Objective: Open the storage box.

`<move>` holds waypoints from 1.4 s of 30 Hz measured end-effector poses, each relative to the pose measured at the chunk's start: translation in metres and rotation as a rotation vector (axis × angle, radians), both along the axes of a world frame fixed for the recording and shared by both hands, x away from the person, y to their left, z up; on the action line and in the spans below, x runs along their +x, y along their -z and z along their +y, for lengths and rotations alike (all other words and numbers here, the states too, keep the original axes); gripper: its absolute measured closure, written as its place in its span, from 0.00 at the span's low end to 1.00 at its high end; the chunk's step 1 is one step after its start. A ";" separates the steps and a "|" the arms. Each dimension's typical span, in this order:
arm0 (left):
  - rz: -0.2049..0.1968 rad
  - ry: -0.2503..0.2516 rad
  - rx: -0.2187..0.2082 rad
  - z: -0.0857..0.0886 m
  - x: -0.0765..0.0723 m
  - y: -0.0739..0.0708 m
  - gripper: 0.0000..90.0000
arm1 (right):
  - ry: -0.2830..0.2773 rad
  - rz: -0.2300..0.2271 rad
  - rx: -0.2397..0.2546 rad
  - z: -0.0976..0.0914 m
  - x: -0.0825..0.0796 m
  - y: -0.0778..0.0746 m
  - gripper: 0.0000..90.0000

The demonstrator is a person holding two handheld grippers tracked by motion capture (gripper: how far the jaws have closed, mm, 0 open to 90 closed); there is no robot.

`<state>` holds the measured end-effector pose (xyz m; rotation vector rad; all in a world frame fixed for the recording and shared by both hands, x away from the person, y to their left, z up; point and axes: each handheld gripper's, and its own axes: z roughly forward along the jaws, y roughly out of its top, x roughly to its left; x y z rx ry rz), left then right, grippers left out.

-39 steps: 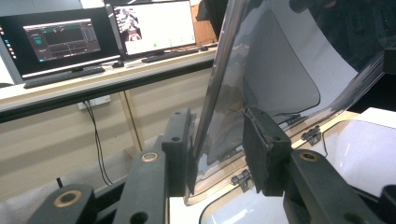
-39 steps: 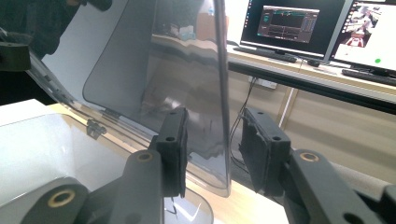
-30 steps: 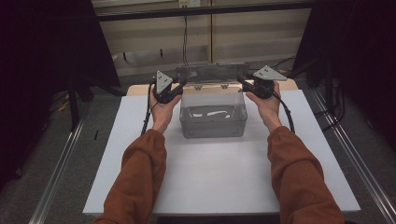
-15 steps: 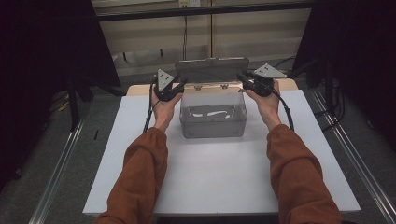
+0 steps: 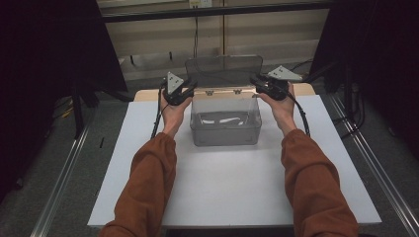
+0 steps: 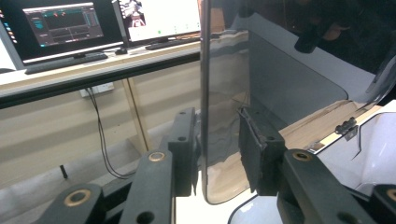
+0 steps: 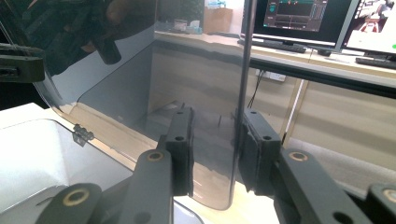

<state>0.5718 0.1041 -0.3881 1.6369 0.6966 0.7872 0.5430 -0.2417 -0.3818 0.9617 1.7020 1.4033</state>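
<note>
White table (image 5: 148, 163), clear box (image 5: 225, 127), lid (image 5: 223, 68) upright (hinged), both grippers' jaws straddling its edges, ungripped.

no legible text, monitors (image 6: 60, 25) too blurred (screens lit, nothing readable), no labels elsewhere

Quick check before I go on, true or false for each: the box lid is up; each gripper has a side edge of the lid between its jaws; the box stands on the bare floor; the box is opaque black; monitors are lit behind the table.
1. The lid is up. True: it stands about upright above the box.
2. Each gripper has a lid edge between its jaws. True for the left gripper and right gripper; contact is unclear.
3. The box stands on the floor. False: it stands on the white table.
4. The box is opaque black. False: it is clear.
5. Monitors are lit. True.
</note>
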 end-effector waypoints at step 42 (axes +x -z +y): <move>0.194 -0.005 -0.046 0.001 0.021 0.011 0.72 | 0.003 0.107 0.013 0.000 0.018 0.019 0.79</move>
